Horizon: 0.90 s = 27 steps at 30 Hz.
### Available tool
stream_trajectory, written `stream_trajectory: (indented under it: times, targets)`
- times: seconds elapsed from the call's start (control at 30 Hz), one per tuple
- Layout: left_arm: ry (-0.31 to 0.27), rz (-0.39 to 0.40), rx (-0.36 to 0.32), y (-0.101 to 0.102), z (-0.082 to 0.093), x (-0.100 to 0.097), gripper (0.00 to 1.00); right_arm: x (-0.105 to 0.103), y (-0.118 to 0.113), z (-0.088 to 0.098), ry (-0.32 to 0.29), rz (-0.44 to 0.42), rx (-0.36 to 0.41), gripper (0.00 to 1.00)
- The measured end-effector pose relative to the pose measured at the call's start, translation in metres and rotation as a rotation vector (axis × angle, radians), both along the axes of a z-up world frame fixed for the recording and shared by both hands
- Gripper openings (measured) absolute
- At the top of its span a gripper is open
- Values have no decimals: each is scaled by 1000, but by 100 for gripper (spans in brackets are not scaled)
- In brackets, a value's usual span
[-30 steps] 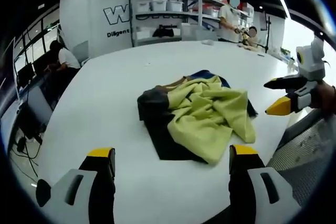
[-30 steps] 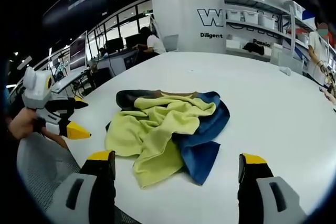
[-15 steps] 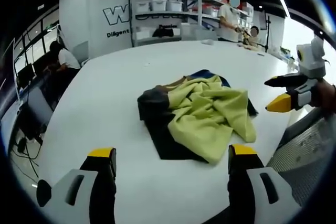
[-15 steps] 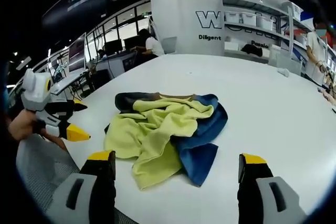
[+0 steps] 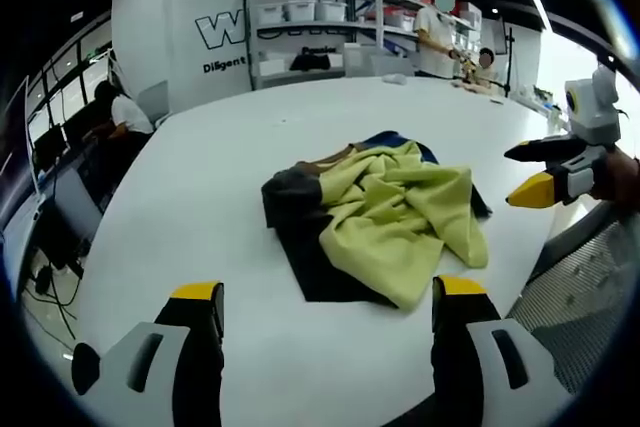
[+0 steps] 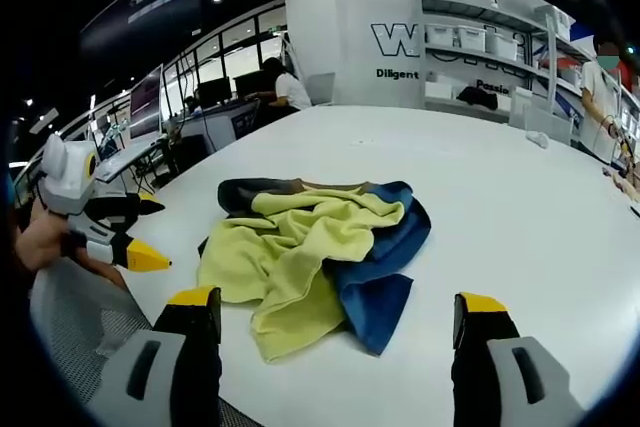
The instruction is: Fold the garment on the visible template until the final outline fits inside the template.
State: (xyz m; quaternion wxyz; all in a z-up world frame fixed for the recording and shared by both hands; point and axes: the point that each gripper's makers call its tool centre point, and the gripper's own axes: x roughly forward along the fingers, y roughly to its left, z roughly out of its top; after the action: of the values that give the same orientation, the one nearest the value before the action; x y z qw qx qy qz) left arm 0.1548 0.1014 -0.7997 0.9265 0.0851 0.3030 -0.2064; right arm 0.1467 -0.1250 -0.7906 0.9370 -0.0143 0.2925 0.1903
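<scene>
A crumpled garment [image 5: 385,215] lies in a heap on the white table [image 5: 200,187], yellow-green on top with dark grey and blue parts beneath. In the right gripper view the same garment [image 6: 300,247] shows its blue part toward the right. My left gripper [image 5: 320,302] stands open in front of the heap, nothing between its jaws. My right gripper [image 6: 335,307] is open too, short of the garment's near edge. The right gripper [image 5: 540,172] comes in from the right of the left gripper view; the left gripper [image 6: 125,232] appears at the left of the right gripper view. No template outline is discernible on the table.
Shelving with white bins [image 5: 320,27] stands at the back wall. People work at a far bench [image 5: 440,42] and at desks [image 6: 285,82]. A grey mesh chair back [image 6: 90,327] sits at the table's near edge. Bare tabletop surrounds the garment.
Both views have shifted only slightly; the garment lies as before and both grippers stay open.
</scene>
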Motion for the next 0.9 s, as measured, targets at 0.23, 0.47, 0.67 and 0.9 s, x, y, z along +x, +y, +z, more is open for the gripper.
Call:
stream_trajectory:
  times: [0.23, 0.47, 0.67, 0.9]
  targets:
    - [-11, 8, -1, 1, 2, 0, 84, 0, 1, 3, -13, 1, 12, 95]
    - [-12, 7, 5, 1, 2, 0, 83, 0, 2, 5, -19, 7, 11, 95]
    - [-9, 15, -3, 2, 2, 0, 83, 2, 0, 7, -26, -5, 26, 94]
    - [-6, 26, -20, 4, 3, 2, 83, 2, 3, 12, -35, -2, 45, 94]
